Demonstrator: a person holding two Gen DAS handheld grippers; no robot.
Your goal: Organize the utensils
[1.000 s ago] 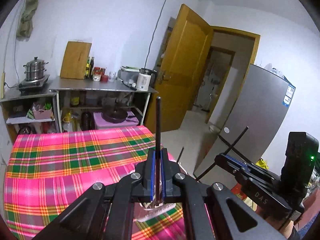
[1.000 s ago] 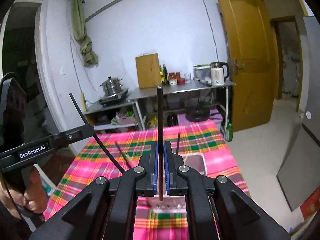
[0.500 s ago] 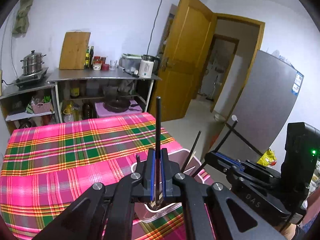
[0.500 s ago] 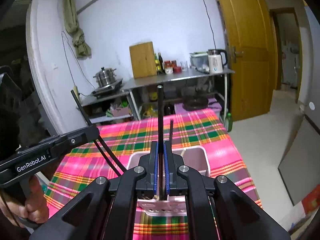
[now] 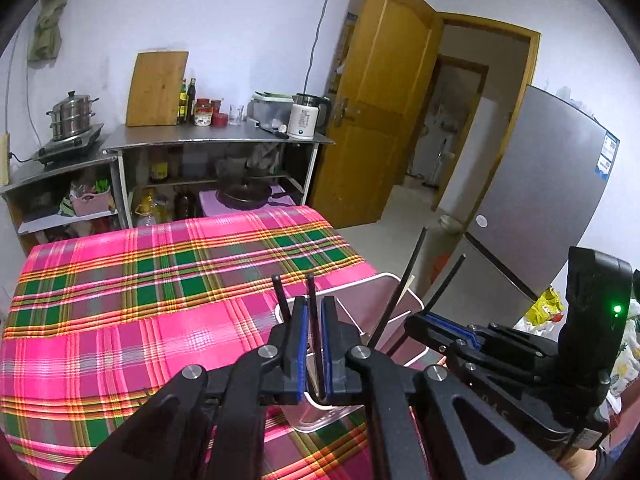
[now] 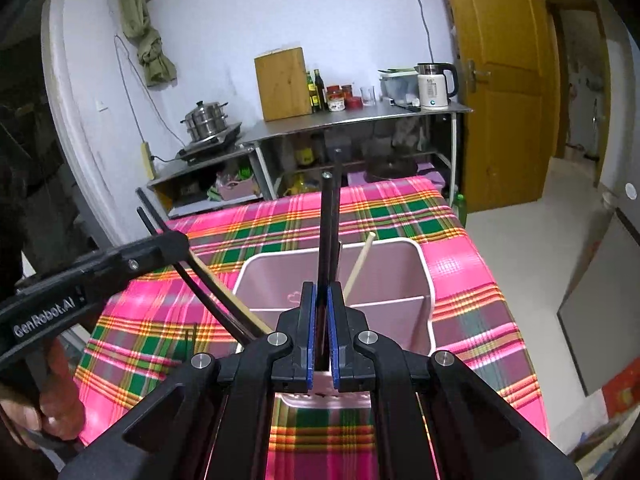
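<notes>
A pink plastic utensil holder (image 6: 420, 268) with two compartments stands on the plaid tablecloth (image 5: 160, 280); it also shows in the left wrist view (image 5: 404, 300). My left gripper (image 5: 313, 320) has its jaws slightly apart around black chopsticks (image 5: 310, 292) that stand in the holder. My right gripper (image 6: 322, 312) is shut on black chopsticks (image 6: 330, 220) with their lower ends down in the holder. A pale wooden chopstick (image 6: 360, 264) leans in the holder. The left gripper (image 6: 176, 244) also shows in the right wrist view, and the right gripper (image 5: 424, 316) in the left wrist view.
A steel counter (image 5: 216, 140) with a cutting board (image 5: 156, 88), bottles and a kettle (image 5: 306, 120) stands behind the table. A steamer pot (image 5: 72, 114) sits at the left. A yellow door (image 5: 384, 120) and a grey fridge (image 5: 540, 208) are at the right.
Both grippers have moved down and forward over the holder, and the chopsticks have gone down into it. The left jaws have opened a little and its chopsticks sit lower.
</notes>
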